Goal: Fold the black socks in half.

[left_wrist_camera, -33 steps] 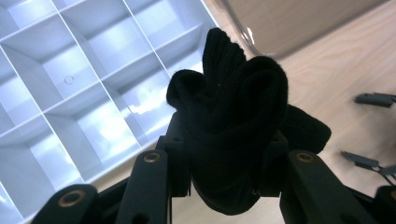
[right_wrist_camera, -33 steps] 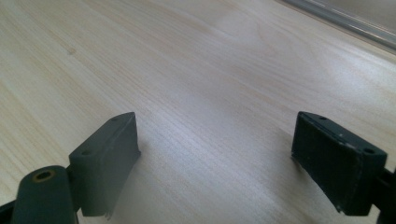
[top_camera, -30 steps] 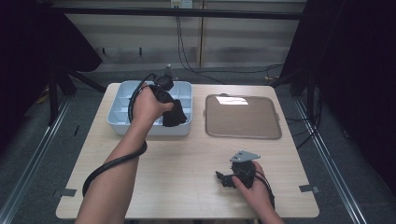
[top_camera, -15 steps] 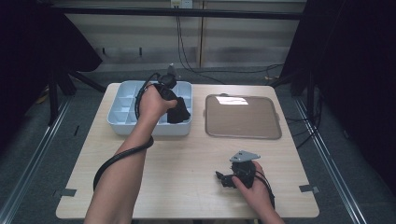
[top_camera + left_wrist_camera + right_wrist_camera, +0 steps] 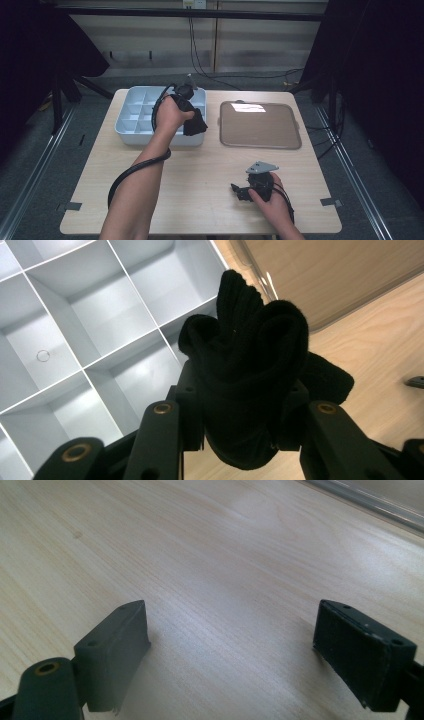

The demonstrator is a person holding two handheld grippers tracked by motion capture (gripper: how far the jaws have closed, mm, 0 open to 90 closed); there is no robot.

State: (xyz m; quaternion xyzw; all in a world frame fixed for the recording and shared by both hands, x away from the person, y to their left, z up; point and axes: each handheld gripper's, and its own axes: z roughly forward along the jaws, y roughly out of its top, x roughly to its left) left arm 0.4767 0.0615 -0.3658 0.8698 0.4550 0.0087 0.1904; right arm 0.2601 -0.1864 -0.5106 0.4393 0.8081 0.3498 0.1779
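Compared with one second ago, the left gripper [image 5: 192,120] has shifted rightward along the divided tray [image 5: 131,102]; the right gripper [image 5: 248,187] has not moved.

High view: the person's left hand [image 5: 169,114] holds the left gripper over the right-hand end of the pale blue divided tray, with a bundle of black cloth [image 5: 195,124] hanging at its tip near the tray's front right corner. Its cable loops down around the forearm. A flat brown tray [image 5: 260,125] lies just beside the divided tray, to the right, on the wooden table [image 5: 200,170]. The right hand [image 5: 270,197] rests low on the table near the front edge, holding the right gripper, its grey three-cornered plate on top. The two grippers are well apart.

Left gripper view: the jaws are clamped on the black cloth [image 5: 250,380], a ribbed knit fabric bunched between them and bulging above and below the pads. Behind it lie the divided tray's compartments [image 5: 75,330], all bare as far as they show. The cloth hangs over the tray's edge region, with the brown tray's rim [image 5: 260,275] and the table beyond.

Right gripper view: the jaws stand wide apart with nothing between them, just above bare wood [image 5: 210,580]. The brown tray's edge [image 5: 370,502] crosses the upper right corner.
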